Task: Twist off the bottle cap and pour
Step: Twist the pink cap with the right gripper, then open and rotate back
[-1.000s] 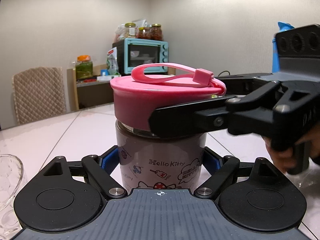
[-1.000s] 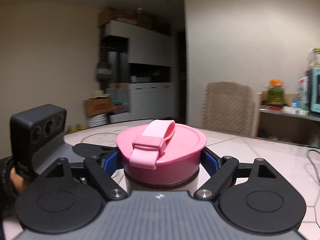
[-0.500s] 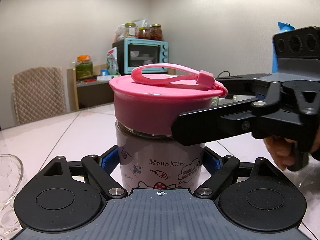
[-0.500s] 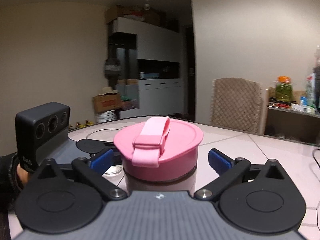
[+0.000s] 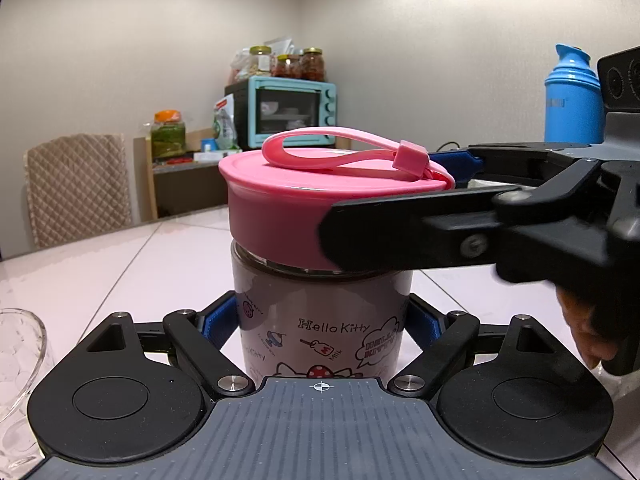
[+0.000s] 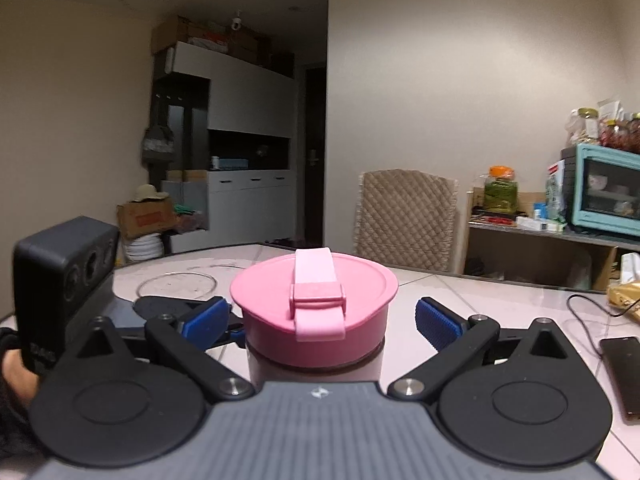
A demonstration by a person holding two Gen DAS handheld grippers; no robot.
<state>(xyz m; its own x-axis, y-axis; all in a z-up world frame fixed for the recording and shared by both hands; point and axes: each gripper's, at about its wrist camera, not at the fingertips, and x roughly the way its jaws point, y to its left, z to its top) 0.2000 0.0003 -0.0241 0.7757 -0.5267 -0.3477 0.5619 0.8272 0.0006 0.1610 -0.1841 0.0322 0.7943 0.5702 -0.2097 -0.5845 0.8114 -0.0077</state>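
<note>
A Hello Kitty bottle [image 5: 320, 320] stands upright on the white table, and my left gripper [image 5: 322, 318] is shut on its body just below the cap. The pink screw cap [image 5: 280, 208] with its carry strap [image 6: 316, 280] sits on top. My right gripper [image 6: 322, 320] straddles the cap [image 6: 316, 308] from the side. Its jaws are closing with the cap between them, and both blue pads [image 6: 436, 322] still stand clear of the rim. In the left wrist view the right gripper [image 5: 380, 196] reaches in from the right at cap height.
A glass bowl [image 5: 16, 360] sits at the left table edge and a blue thermos [image 5: 572, 100] at the far right. A phone [image 6: 622, 376] and cable [image 6: 592, 308] lie on the right. Beyond the table are a padded chair [image 6: 406, 220] and a toaster oven [image 5: 294, 116].
The right gripper let go of the pink cap, opened wide and swung around it to a new angle. The left gripper and the bottle stayed still.
</note>
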